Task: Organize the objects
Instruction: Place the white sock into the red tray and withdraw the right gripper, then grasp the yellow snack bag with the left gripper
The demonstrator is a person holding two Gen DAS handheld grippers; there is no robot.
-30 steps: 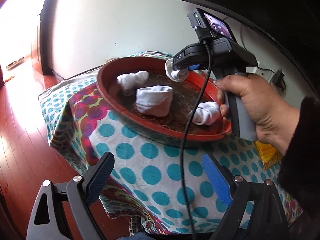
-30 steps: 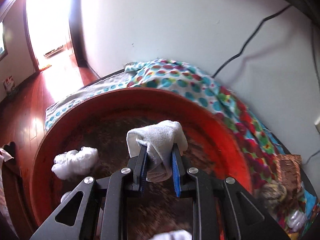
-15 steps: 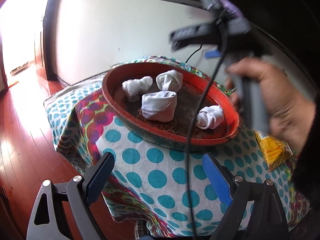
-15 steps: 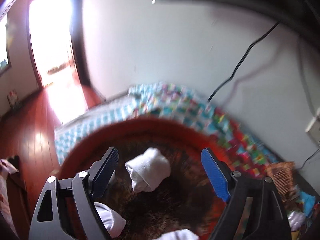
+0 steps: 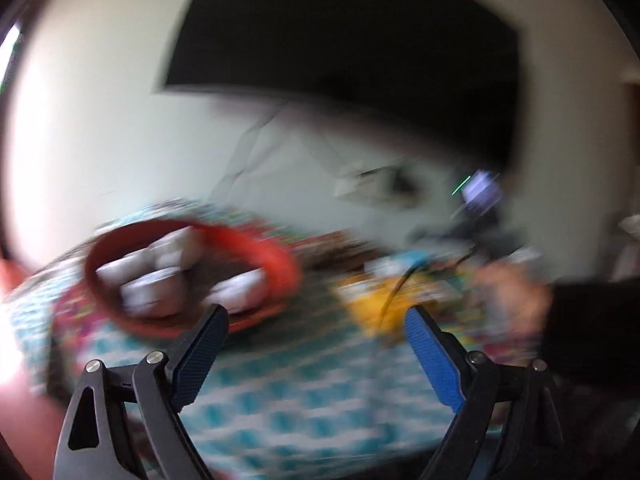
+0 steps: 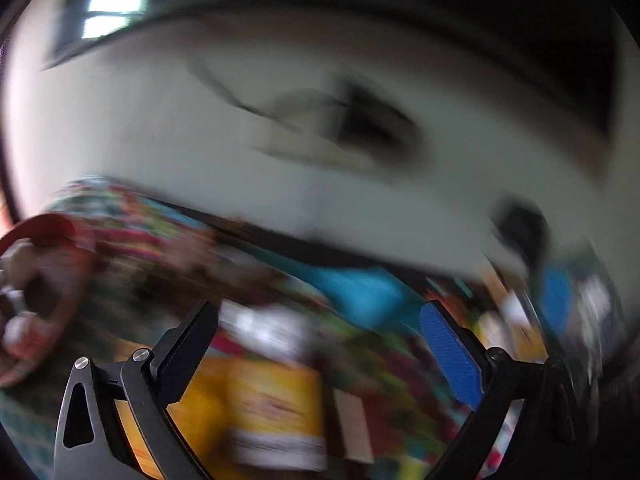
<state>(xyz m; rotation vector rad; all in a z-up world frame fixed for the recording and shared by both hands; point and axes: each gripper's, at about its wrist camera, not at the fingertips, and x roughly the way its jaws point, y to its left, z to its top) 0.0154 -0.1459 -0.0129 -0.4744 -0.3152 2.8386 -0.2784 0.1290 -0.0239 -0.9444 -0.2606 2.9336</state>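
Both views were badly smeared. The left gripper [image 5: 316, 332] stood wide with nothing between its pads. At its ten o'clock the red tray [image 5: 280, 256] sat on the dotted cloth [image 5: 280, 408], holding white rolled socks [image 5: 160, 292]. The right gripper [image 6: 320, 336] was opening, empty, above a yellow packet [image 6: 272, 400]; the tray lay at its nine o'clock.

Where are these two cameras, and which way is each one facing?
Left wrist: sits on the left gripper, facing the red tray of white socks on the dotted cloth; its two open fingers show, plus the person's hand on the right.
Right wrist: sits on the right gripper, facing blurred yellow packets beside the tray; its opening fingers show, with nothing between them.
Shared: the tray, the yellow packets and the wall.
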